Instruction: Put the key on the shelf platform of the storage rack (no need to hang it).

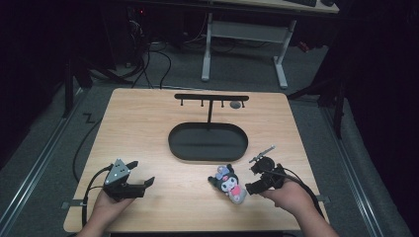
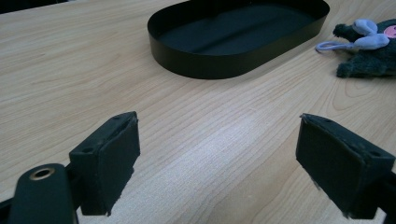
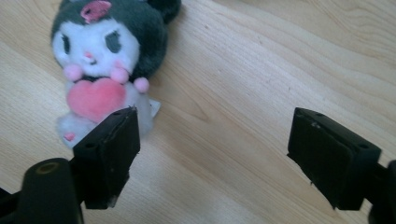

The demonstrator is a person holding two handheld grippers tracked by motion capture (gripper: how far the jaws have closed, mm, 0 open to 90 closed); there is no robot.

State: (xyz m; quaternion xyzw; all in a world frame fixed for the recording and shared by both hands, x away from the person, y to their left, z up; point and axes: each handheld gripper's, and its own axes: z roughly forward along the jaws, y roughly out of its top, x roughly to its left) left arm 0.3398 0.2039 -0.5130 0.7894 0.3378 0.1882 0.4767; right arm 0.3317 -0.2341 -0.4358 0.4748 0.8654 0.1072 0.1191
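Left gripper (image 1: 140,174): jaws spread, nothing held, low over bare wooden table (image 1: 148,128). Black oval tray (image 1: 207,141): ahead and to its right, nothing in it. Plush toy (image 1: 228,182): lying on the table, just left of right gripper (image 1: 254,176), whose jaws are spread, unloaded (toy ungrasped; judged: work not yet begun).

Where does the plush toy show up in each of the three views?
High view: plush toy lies at lower centre-right, beside the right gripper.
Left gripper view: at the top right edge, cut off.
Right gripper view: upper left, by one jaw.
Shared landmark: the wooden table.
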